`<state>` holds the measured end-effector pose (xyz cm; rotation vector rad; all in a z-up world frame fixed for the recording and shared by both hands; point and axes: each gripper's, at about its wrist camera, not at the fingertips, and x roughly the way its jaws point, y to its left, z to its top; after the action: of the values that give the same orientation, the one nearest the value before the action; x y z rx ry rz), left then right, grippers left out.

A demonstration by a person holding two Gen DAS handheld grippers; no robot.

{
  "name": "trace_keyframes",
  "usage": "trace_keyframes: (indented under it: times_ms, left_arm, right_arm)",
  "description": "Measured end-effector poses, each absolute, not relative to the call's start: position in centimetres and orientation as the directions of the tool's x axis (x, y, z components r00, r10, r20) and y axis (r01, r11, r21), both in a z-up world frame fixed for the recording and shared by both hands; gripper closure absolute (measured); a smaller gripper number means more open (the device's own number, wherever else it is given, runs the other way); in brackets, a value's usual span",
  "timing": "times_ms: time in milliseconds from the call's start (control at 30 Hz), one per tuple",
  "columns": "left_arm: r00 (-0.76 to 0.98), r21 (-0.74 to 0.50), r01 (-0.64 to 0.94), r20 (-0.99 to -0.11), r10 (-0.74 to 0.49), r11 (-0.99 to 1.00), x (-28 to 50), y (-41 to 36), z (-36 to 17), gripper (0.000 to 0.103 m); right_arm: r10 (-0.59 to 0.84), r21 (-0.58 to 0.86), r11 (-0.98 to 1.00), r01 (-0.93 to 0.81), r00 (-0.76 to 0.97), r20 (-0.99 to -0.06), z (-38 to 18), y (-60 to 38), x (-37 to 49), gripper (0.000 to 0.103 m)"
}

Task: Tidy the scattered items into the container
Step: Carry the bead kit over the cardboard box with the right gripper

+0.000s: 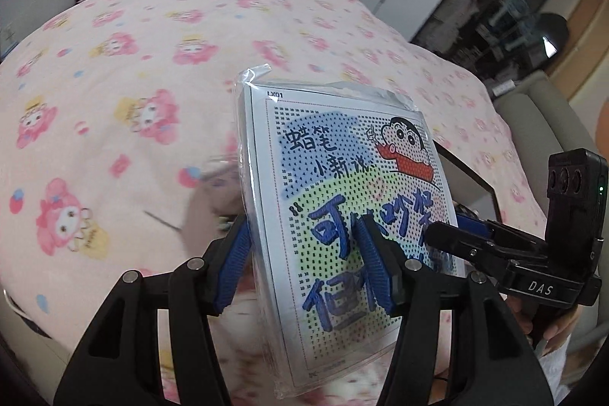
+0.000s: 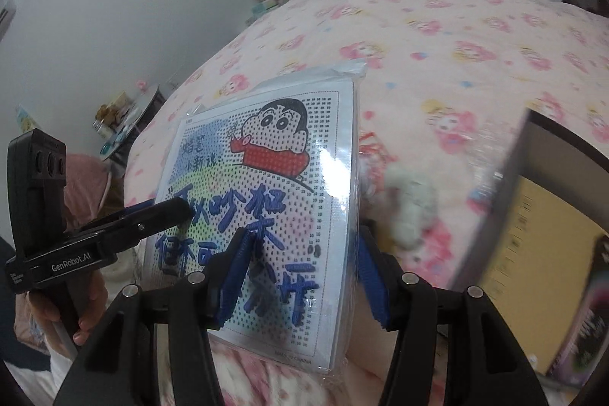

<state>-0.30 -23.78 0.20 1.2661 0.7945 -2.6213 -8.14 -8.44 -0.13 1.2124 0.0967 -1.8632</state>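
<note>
I see the packet (image 1: 342, 215) upright above the bedspread (image 1: 133, 82), clamped between my left gripper's (image 1: 304, 265) blue pads and pinched too by my right gripper (image 2: 297, 276). A box (image 2: 552, 253) sits at right.

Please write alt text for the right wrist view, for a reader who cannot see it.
Both grippers, right gripper and left gripper, clamp a plastic-wrapped cartoon craft kit upright over a pink patterned blanket. A blurred box stands at right.
</note>
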Motion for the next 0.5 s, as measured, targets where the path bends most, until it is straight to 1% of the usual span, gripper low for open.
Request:
trace_keyframes:
  times_ms: [133,300,400,500]
  left_arm:
    - [-0.638,-0.411,0.238,-0.749,0.178,-0.88,-2.6,-18.3,2.1,0.046]
    - [-0.643,-0.395,0.129,-0.732,0.227,-0.91,-6.6,-12.2,4.0,0.046]
    - [-0.635,-0.386,0.088,-0.732,0.247,-0.918,-9.1,-9.2,3.8,0.046]
    - [-0.617,-0.349,0.075,-0.752,0.232,-0.934,-11.1,-6.7,2.7,0.046]
  right_arm:
    - [-0.622,0.374,-0.66,0.652,-0.194,-0.759,1.3,-1.7,-9.2,0.051]
    - [-0.6,0.362,-0.718,0.595,-0.266,-0.754,2.7,6.2,-11.0,0.051]
    - [-0.577,0.352,-0.755,0.553,-0.305,-0.758,2.4,9.4,-12.7,0.051]
    - [-0.569,0.37,-0.778,0.507,-0.322,-0.757,0.8,11.9,-14.5,0.051]
